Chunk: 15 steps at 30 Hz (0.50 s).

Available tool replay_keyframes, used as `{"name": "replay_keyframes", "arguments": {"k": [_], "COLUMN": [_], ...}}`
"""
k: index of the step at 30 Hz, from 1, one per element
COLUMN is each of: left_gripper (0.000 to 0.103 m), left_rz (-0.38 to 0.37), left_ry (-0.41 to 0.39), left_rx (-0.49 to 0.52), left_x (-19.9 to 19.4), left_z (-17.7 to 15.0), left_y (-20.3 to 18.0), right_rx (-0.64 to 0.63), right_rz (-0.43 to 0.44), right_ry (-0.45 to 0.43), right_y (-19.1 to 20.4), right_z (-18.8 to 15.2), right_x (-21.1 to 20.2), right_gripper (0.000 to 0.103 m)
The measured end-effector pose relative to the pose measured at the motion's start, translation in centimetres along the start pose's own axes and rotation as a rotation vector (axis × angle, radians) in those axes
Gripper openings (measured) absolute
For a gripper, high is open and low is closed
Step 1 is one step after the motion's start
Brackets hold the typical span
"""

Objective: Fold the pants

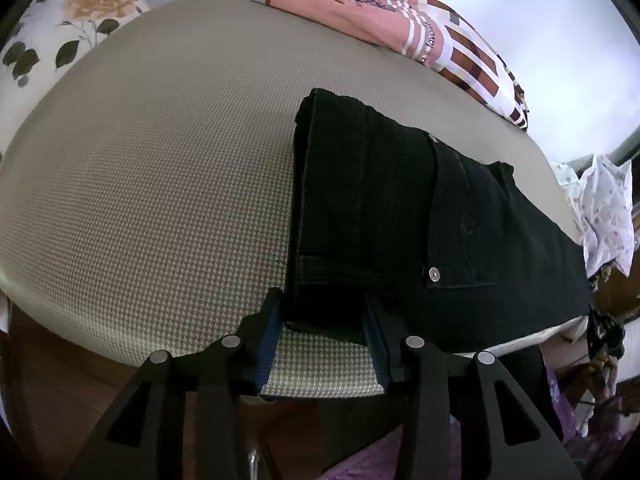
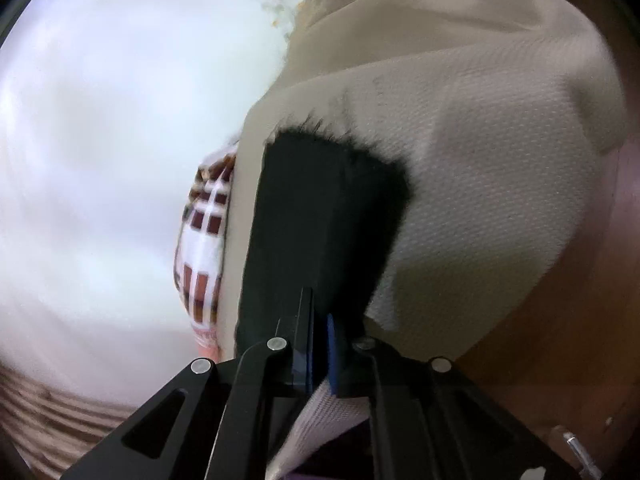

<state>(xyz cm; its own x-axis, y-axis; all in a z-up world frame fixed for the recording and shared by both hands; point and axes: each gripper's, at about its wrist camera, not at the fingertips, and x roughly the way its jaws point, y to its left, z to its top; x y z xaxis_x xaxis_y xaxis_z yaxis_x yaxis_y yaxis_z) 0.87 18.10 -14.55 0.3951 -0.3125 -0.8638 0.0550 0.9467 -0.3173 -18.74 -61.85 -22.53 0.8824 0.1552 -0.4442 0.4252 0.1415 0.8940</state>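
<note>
Black jeans [image 1: 400, 216] lie folded lengthwise on a beige houndstooth bed cover [image 1: 160, 200], running from the middle to the right edge. My left gripper [image 1: 324, 312] is open, its blue-padded fingers either side of the waistband corner near the bed's front edge. In the right wrist view my right gripper [image 2: 320, 328] is shut on the black jeans [image 2: 320, 208], holding a leg end with a frayed hem over the bed cover [image 2: 480, 180]. That view is blurred.
A pink and striped blanket [image 1: 420, 32] lies along the far side of the bed, also seen as a checked cloth in the right wrist view [image 2: 204, 248]. A floral pillow [image 1: 60, 28] sits far left. White patterned clothes [image 1: 604, 208] hang at the right. The wooden floor [image 1: 60, 400] lies below.
</note>
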Motion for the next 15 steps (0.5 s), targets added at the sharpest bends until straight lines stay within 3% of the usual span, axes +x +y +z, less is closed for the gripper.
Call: {"name": "replay_keyframes", "arguments": {"k": [6,15], "left_gripper": [0.048,0.055], "left_rz": [-0.010,-0.006], "left_ry": [0.000,0.001], "left_rx": [-0.017,-0.033], "left_x": [-0.1,0.0], "left_z": [-0.2,-0.1], "left_y": [1.0,1.5], "right_rx": [0.021,0.059], "right_rz": [0.093,0.047], "right_ry": [-0.029,-0.021], "right_y": [-0.7,-1.6], "right_z": [1.2,1.3], "right_x": [-2.5,-1.5], "right_gripper": [0.011,0.014]}}
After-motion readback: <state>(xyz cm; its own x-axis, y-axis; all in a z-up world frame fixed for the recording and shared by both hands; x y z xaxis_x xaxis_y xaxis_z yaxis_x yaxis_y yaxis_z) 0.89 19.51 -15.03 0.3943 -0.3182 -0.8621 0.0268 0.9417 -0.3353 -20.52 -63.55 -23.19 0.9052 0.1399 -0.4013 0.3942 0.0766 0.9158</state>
